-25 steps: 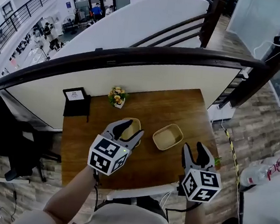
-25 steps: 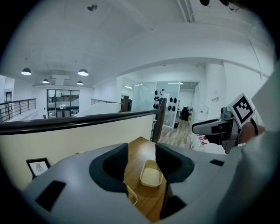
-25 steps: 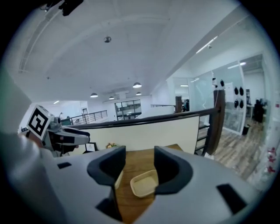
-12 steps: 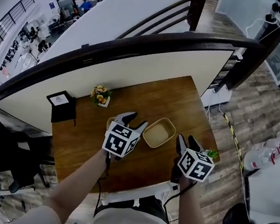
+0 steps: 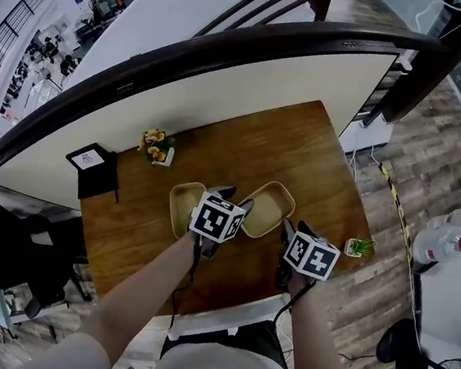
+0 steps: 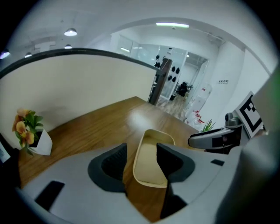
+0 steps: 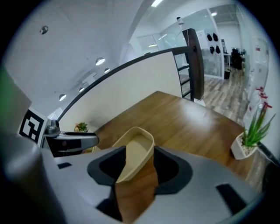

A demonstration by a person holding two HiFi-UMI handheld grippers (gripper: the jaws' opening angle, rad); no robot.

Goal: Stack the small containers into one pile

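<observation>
One container (image 5: 267, 210) on the counter (image 5: 301, 146) is framed lengthwise, unclamped, between the opening jaws of the left hand-held gripper (image 6: 141, 152). The right hand-held gripper (image 7: 139, 154) is held apart beside it.

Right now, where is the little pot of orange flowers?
In the head view, the flower pot stands at the far left of the table, close to the cream wall, right of the black sign stand and beyond the left-hand container.

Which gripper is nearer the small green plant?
Right. The right gripper is just left of the plant; the left gripper, jaws opening around a beige container, is farther left.
</observation>
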